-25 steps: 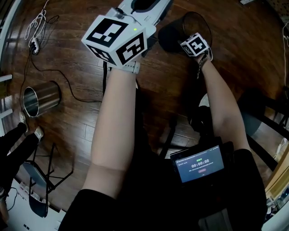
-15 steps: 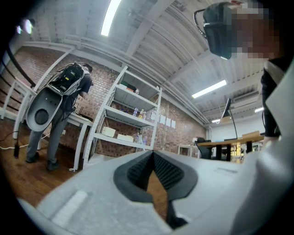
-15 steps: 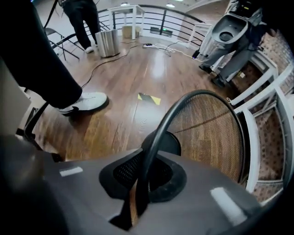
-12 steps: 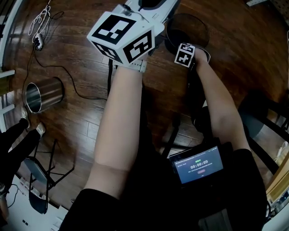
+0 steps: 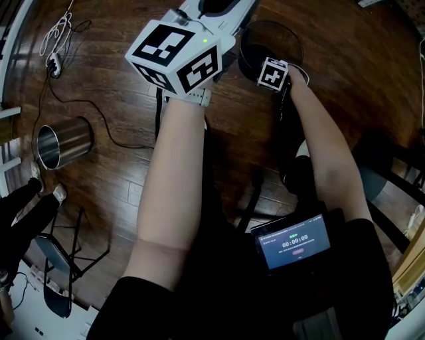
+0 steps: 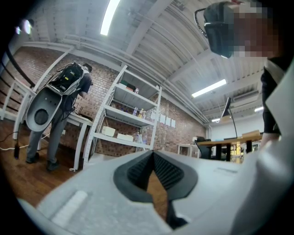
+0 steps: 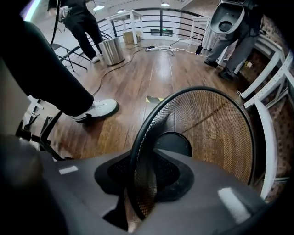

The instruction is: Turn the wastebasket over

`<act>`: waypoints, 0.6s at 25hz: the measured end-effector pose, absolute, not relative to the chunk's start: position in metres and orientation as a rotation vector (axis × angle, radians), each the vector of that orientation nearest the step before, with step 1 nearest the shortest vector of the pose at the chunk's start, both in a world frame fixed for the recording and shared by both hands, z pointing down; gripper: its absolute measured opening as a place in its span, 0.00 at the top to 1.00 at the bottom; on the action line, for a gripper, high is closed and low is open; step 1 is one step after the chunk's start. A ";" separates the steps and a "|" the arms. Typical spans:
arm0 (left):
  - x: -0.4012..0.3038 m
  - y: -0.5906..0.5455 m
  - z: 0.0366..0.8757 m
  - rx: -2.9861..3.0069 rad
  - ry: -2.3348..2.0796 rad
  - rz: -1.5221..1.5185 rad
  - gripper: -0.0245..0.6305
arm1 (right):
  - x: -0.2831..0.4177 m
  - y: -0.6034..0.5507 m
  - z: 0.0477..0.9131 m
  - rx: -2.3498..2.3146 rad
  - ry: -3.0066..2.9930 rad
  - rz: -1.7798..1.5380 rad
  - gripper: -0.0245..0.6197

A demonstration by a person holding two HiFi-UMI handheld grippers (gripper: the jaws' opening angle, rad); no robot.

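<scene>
The black mesh wastebasket (image 5: pixel 271 41) stands on the wood floor with its mouth up, at the top of the head view. My right gripper (image 5: pixel 267 63) points down at its near rim. In the right gripper view the rim and mesh wall (image 7: pixel 138 137) run between the jaws of the right gripper (image 7: pixel 147 172), which are opening, and the pads stand off the mesh. The basket's round bottom (image 7: pixel 173 143) shows inside. My left gripper (image 5: pixel 214 6) is held high beside the basket. Its jaws (image 6: pixel 153 153) meet at the tips with nothing in them.
A steel bin (image 5: pixel 61 143) lies at the left beside a black cable (image 5: pixel 99 116) and a power strip (image 5: pixel 52 65). A folding chair (image 5: pixel 60 259) is at the lower left and a dark chair (image 5: pixel 388 176) at the right. A white shoe (image 7: pixel 94 109) is near the basket.
The wastebasket has swung from tilted to standing with its mouth up. My right hand has shifted left with the rim. The left gripper has stayed put.
</scene>
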State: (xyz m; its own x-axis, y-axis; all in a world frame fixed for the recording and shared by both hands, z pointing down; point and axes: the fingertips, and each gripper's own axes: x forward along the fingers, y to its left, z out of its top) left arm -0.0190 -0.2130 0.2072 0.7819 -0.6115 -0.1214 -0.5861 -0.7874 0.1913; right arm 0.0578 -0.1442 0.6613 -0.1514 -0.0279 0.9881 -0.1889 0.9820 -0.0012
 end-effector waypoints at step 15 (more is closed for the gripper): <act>0.012 -0.186 0.227 2.924 -0.892 -0.067 0.96 | 0.062 -0.155 0.416 0.679 -2.395 0.222 0.95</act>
